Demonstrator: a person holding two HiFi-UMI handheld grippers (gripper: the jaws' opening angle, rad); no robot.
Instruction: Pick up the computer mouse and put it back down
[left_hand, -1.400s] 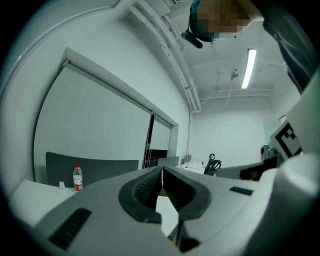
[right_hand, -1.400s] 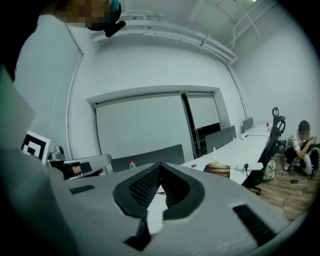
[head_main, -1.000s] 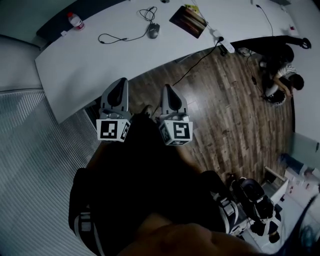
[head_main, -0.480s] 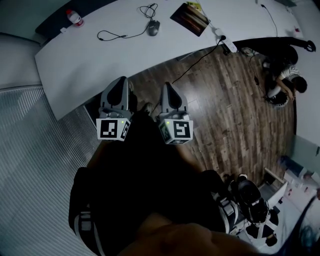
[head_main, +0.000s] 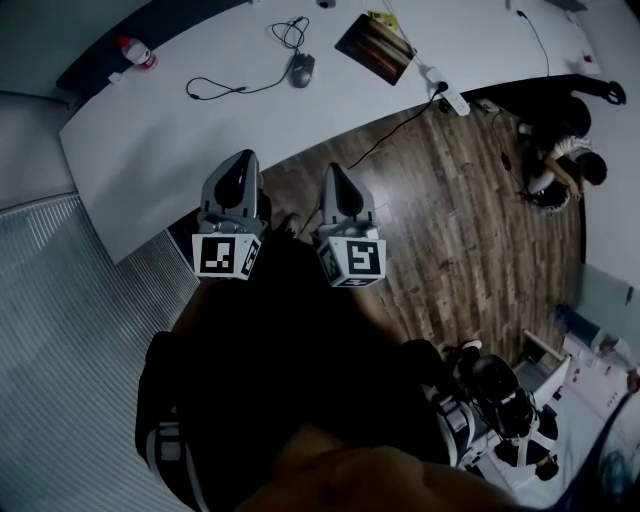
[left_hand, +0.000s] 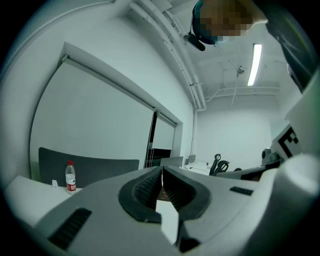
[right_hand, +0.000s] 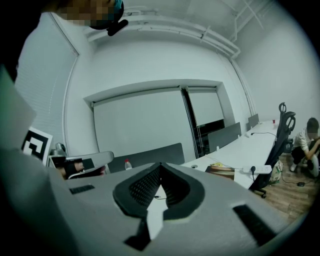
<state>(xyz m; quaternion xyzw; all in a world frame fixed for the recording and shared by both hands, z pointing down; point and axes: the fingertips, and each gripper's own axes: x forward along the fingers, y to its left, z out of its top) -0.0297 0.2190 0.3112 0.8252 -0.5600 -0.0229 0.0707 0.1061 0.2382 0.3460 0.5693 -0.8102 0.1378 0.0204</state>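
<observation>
A dark computer mouse (head_main: 301, 69) with a black looped cable lies on the long white table (head_main: 180, 130) at the top of the head view. My left gripper (head_main: 240, 160) and right gripper (head_main: 333, 170) hang side by side over the table's near edge and the wooden floor, well short of the mouse. Both point roughly level toward the table. The left gripper (left_hand: 161, 170) has its jaws together with nothing between them. So does the right gripper (right_hand: 160, 166). The mouse itself does not show in either gripper view.
On the table stand a red-capped bottle (head_main: 134, 52) at the far left, a dark book or pad (head_main: 374, 44) right of the mouse, and a white power strip (head_main: 448, 92) at the edge. A person (head_main: 560, 165) crouches on the wooden floor at the right.
The table and its objects have shifted slightly left and down in the head view as I moved closer. Both grippers keep their place in the picture and stay shut.
</observation>
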